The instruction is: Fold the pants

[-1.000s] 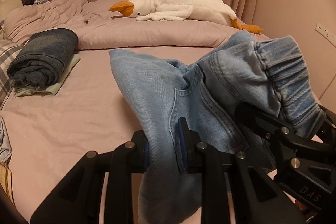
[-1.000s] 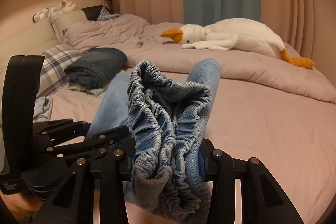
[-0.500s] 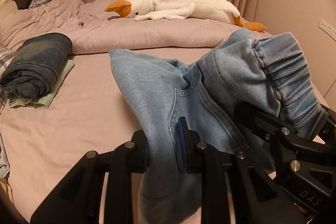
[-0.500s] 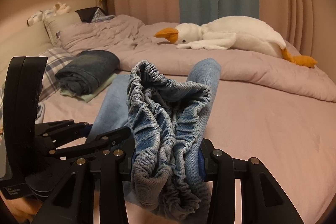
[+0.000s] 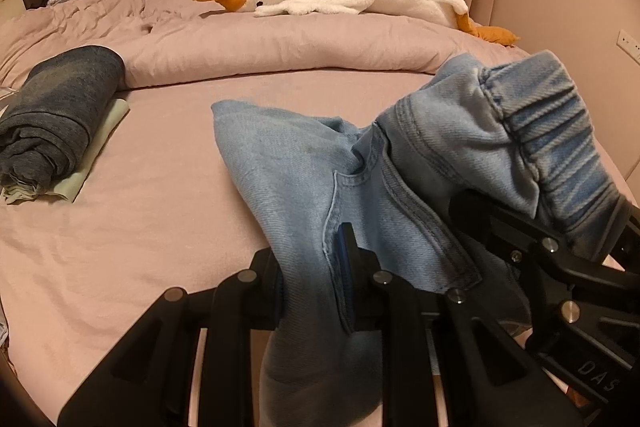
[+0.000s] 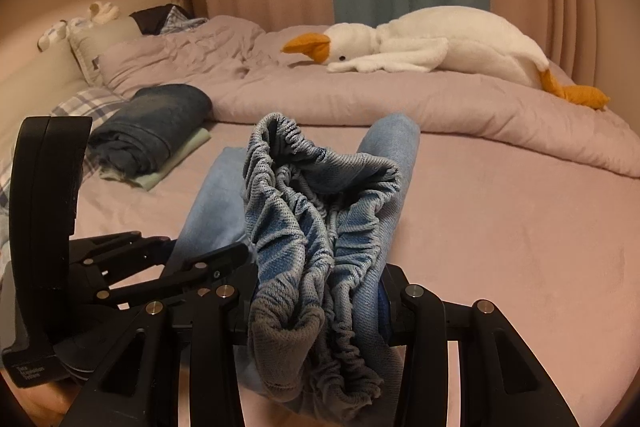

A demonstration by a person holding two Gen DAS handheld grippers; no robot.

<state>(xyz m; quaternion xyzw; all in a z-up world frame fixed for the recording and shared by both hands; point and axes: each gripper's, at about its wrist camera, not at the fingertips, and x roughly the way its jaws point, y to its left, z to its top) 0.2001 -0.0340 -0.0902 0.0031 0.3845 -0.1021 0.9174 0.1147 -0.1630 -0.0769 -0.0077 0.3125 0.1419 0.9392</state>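
Reading "DAS" on the right gripper [image 5: 576, 243] is possible; more lettering stays illegible. Light blue denim pants [image 5: 320, 179], with a gathered elastic waistband [image 6: 316, 211], hang over the pink bed [image 5: 160, 163]. Left gripper [image 5: 316, 275] clamps the fabric; the right grips the waistband, both angled downward.

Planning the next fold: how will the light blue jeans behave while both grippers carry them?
Likely floppy: the light blue jeans sag between the left gripper and right gripper. The bunched elastic waistband probably gives a bulky, secure hold. Loose ends will likely drape onto the bed.
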